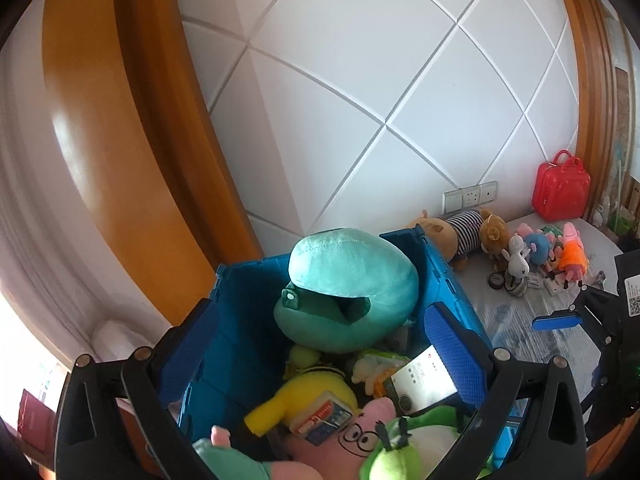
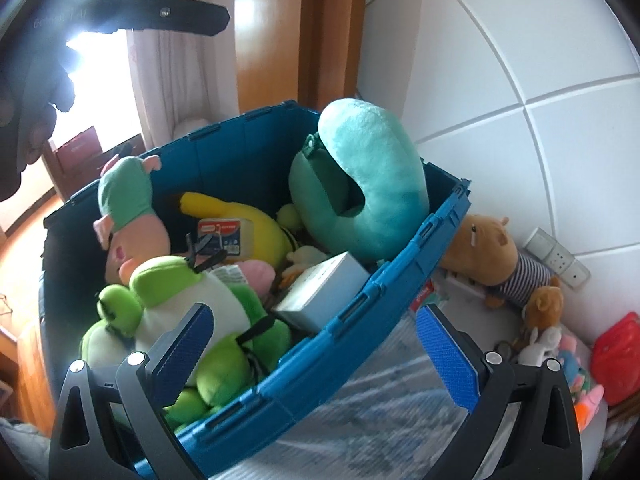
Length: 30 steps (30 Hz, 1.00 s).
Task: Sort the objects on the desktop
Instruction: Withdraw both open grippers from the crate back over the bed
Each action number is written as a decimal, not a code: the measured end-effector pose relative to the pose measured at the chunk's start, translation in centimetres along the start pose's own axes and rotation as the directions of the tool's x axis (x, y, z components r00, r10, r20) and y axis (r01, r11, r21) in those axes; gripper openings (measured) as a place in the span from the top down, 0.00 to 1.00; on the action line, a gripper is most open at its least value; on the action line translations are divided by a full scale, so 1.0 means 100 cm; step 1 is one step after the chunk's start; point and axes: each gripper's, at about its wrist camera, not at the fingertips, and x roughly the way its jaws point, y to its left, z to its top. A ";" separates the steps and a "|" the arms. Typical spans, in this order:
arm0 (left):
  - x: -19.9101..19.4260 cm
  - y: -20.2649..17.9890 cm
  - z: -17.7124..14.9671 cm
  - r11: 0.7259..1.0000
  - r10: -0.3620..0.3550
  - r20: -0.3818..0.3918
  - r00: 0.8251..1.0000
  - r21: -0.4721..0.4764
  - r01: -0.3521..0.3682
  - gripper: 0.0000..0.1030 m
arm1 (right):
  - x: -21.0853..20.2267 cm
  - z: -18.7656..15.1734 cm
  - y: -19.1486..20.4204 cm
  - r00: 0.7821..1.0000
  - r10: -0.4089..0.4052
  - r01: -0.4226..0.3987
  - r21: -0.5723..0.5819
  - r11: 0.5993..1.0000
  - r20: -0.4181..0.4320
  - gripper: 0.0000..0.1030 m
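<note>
Left gripper [image 1: 320,344] is sitting with fingers spread wide, nothing between the pads, hovering right over the blue crate [image 1: 444,276]. Right gripper [image 2: 316,344] is likewise splayed and gripping nothing, straddling the crate's near rim [image 2: 360,312] with one finger over the toys and one over the table.

Inside the crate: teal neck pillow [image 1: 352,284] is leaning against the far corner, poking above the rim. Yellow plush [image 1: 304,396] is lying under a small red-label box [image 1: 322,422]. White box [image 2: 320,292] is resting against the near wall. Green frog plush [image 2: 188,312] and pink pig plush [image 2: 128,216] are filling the front.

Outside on the table [image 2: 380,412]: striped-shirt bear [image 2: 500,256] is lying beside the crate, with small plush toys [image 1: 548,248] clustered further along. Red case [image 1: 560,188] is standing against the wall.
</note>
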 end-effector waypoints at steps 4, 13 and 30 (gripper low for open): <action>-0.014 -0.012 0.000 1.000 0.025 -0.006 1.000 -0.005 -0.025 0.00 | -0.012 -0.005 0.001 1.000 0.024 -0.024 -0.018 1.000 0.017 0.00; -0.023 -0.076 0.004 1.000 0.013 -0.027 1.000 0.026 -0.012 0.00 | -0.043 -0.031 -0.017 0.997 0.057 -0.055 -0.033 0.998 0.051 0.00; 0.137 -0.307 -0.033 0.990 -0.142 -0.201 0.969 -0.043 0.137 0.00 | -0.085 -0.208 -0.212 0.995 -0.027 0.043 0.178 0.983 -0.092 0.00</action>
